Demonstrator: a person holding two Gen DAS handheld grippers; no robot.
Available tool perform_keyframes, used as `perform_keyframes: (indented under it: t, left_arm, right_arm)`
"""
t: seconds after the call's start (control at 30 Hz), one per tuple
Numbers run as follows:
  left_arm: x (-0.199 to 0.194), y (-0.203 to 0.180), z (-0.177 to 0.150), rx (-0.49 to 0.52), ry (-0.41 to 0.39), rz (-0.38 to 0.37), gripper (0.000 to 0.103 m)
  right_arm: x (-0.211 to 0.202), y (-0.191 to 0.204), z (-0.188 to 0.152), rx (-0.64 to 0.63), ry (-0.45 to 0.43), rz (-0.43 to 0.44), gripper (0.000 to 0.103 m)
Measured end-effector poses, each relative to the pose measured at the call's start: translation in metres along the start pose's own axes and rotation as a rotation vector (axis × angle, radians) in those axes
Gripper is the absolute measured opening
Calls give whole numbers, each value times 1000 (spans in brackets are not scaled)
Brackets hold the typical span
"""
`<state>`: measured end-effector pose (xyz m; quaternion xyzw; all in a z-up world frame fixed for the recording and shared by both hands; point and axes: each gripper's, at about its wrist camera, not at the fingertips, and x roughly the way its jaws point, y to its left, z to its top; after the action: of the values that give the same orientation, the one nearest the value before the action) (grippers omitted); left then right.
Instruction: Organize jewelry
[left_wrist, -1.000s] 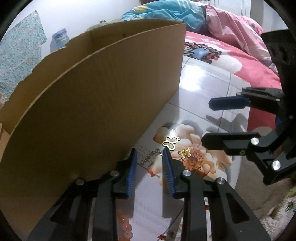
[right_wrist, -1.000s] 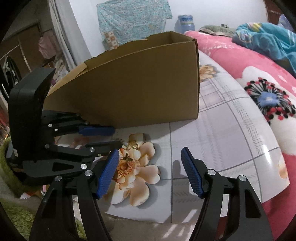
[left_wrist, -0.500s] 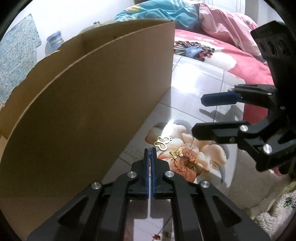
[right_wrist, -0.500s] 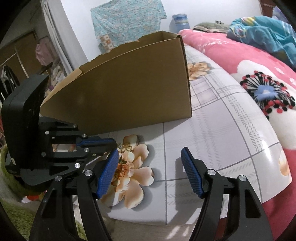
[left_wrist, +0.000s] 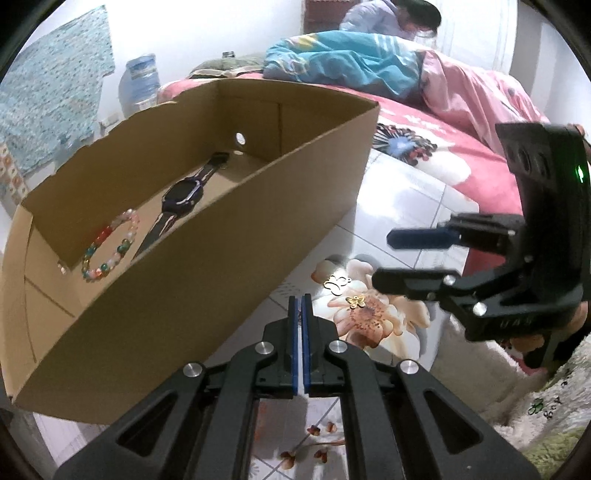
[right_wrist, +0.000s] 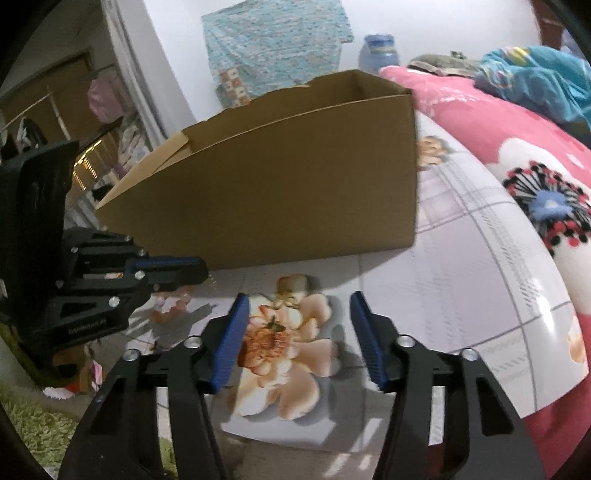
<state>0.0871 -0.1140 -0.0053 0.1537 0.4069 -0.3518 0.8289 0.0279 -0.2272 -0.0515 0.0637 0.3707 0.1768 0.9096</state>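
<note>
The room is evenly and fairly brightly lit from overhead. White glare sits on the glossy floral sheet (left_wrist: 417, 206) toward two o'clock of the cardboard box (left_wrist: 207, 254), washing out its grid lines. The left wrist view is sharp; short soft shadows lie under the right claw (left_wrist: 384, 258). The right wrist view is smeared, the box edges (right_wrist: 413, 166) ghosted. Both fisheyes bend straight lines and go black at the corners.
</note>
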Motion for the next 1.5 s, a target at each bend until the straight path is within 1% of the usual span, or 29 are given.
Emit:
perform_keyframes:
  t: [0.03, 0.07, 0.1, 0.13, 0.2, 0.3, 0.47, 0.53, 0.63, 0.77, 1.0, 1.23, 1.33, 1.37, 1.4, 1.5]
  left_arm:
    - [0, 0, -1, -6, -1, -1, 1]
    - [1, 1, -1, -9, -3, -1, 1]
    - [0, 2, -3, -14, -4, -1, 1]
    - [0, 3, -4, -18, -6, -3, 1]
    - [1, 2, -4, -21, -10, -6, 1]
    - [1, 4, -5, -29, -13, -14, 1]
    - [3, 7, -7, -36, -12, -23, 1]
    - [3, 8, -8, -38, -11, -27, 1]
    - [4, 9, -8, -41, -10, -30, 1]
    - [5, 9, -9, -40, -9, -31, 1]
    - [5, 9, -9, -40, -11, -30, 1]
    - [-3, 7, -7, -37, -30, -37, 1]
    - [-16, 6, -3, -46, -61, -61, 1]
    - [-23, 7, 0, -49, -80, -72, 1]
    - [-31, 7, 4, -51, -102, -82, 1]
    - [-56, 12, 18, -64, -177, -108, 1]
  right_arm:
    - [2, 3, 0, -18, 9, -2, 42]
    - [5, 7, 0, -41, 21, -8, 36]
    - [7, 10, 0, -61, 31, -16, 32]
    - [10, 14, 0, -83, 43, -24, 30]
    - [15, 18, 0, -118, 60, -36, 21]
    - [20, 21, 1, -152, 76, -58, 17]
    - [28, 31, 0, -233, 110, -84, 12]
    - [30, 34, 0, -260, 110, -94, 12]
    - [32, 34, 2, -270, 114, -99, 7]
    - [30, 41, -1, -272, 112, -103, 5]
    - [27, 36, 1, -249, 112, -92, 4]
    - [13, 27, -3, -231, 85, -92, 4]
    - [1, 27, 1, -213, 50, -81, 4]
    - [-4, 28, 3, -210, 36, -79, 4]
    - [-10, 29, 8, -206, 14, -71, 0]
    - [-27, 29, 26, -200, -50, -58, 0]
